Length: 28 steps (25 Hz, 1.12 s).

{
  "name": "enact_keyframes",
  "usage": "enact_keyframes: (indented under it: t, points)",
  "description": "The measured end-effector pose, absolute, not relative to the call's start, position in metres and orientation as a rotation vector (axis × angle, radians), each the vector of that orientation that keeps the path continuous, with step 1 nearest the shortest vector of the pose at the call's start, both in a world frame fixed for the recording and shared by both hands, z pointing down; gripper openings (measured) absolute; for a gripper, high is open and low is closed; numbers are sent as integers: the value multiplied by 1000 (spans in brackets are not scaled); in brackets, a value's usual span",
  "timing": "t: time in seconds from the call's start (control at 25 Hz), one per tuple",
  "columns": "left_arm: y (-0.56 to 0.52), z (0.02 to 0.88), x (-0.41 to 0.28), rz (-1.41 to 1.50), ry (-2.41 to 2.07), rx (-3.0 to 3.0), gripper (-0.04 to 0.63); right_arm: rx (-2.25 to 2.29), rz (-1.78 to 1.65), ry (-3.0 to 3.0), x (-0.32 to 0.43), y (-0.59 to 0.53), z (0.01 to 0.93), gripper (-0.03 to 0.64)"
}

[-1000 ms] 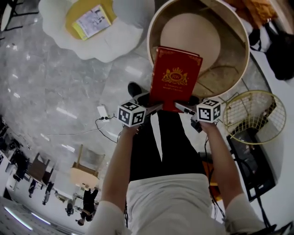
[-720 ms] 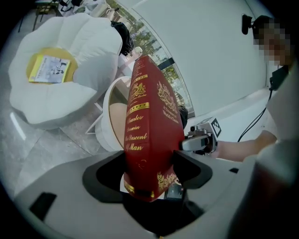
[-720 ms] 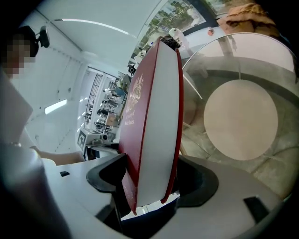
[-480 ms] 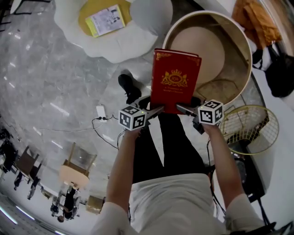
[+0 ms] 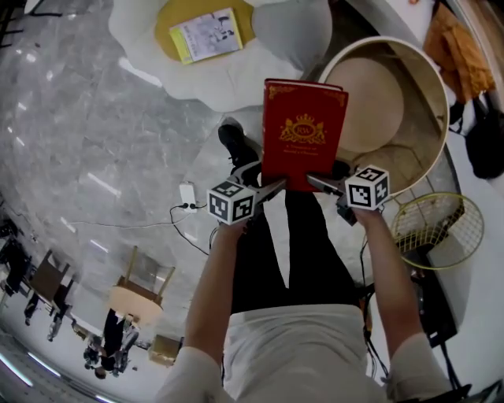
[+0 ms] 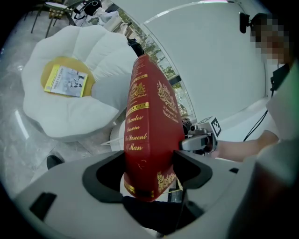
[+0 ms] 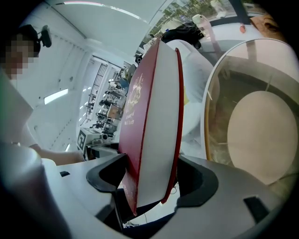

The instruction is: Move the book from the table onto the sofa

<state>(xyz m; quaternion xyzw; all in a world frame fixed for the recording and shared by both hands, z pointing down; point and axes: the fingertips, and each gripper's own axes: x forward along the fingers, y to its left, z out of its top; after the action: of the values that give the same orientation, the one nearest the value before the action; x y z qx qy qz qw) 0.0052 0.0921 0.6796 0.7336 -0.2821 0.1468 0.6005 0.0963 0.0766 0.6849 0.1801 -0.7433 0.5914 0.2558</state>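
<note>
We held the red book (image 5: 303, 132) up in the air between both grippers, clear of the round tabletop (image 5: 370, 102) and not on the white sofa (image 5: 228, 79).

The left gripper (image 6: 149, 163) had its fingers clamped on the lower spine corner. The right gripper (image 7: 152, 170) had its fingers clamped on the lower corner at the page edge, and both corners sat hidden inside the fingers. Gold lettering on the spine read "Charles Darwin" and "The Descent of Man", with the first letters partly lost round the curve. The cover bore a gold crest, but the fine print under it was too small for us to read. The print on the booklet (image 5: 206, 35) lying on the sofa's yellow cushion (image 5: 169, 14) was also too small to read.
</note>
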Motion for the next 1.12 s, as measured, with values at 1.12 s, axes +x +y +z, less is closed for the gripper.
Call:
enact_keyframes:
  t: [1.12]
  points:
    - [-50, 771, -198, 313, -694, 1729, 327, 527, 1626, -2007, -106, -66, 778, 350]
